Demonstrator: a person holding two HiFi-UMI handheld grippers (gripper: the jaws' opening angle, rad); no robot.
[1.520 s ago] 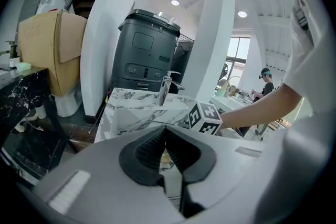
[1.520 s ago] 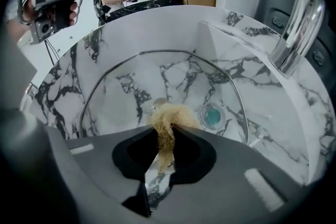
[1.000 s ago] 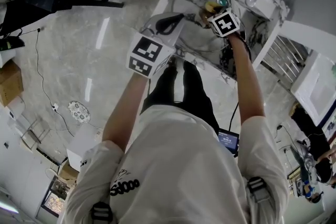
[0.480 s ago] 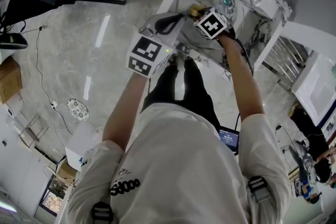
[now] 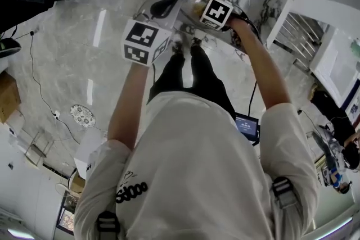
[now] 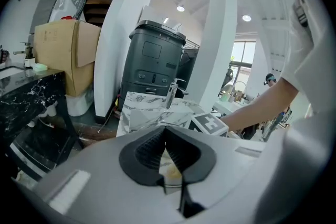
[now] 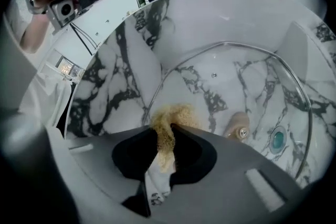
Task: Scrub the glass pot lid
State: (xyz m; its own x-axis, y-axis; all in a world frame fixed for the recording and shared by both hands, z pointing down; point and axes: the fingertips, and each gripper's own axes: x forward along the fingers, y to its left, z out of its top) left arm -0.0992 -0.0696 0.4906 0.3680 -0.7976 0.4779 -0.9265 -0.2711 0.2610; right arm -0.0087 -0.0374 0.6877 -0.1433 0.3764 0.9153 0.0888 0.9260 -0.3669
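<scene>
A white, black-veined marble sink holds the round glass pot lid, which stands tilted inside the basin with its metal rim arching up the sink's wall. The lid's tan knob shows low in the sink, and just beside the knob lies the sink's teal drain.

The right gripper reaches down into the sink. Its jaws are pressed onto a tan scrub sponge, and the sponge's frayed end pokes out past the jaw tips onto the glass near the lid's lower left edge.

The left gripper sits at the sink's near rim, on the side opposite the chrome tap. Its jaws are drawn nearly together. A thin pale edge runs between them, most likely the lid's rim, though the view there is cramped.
</scene>
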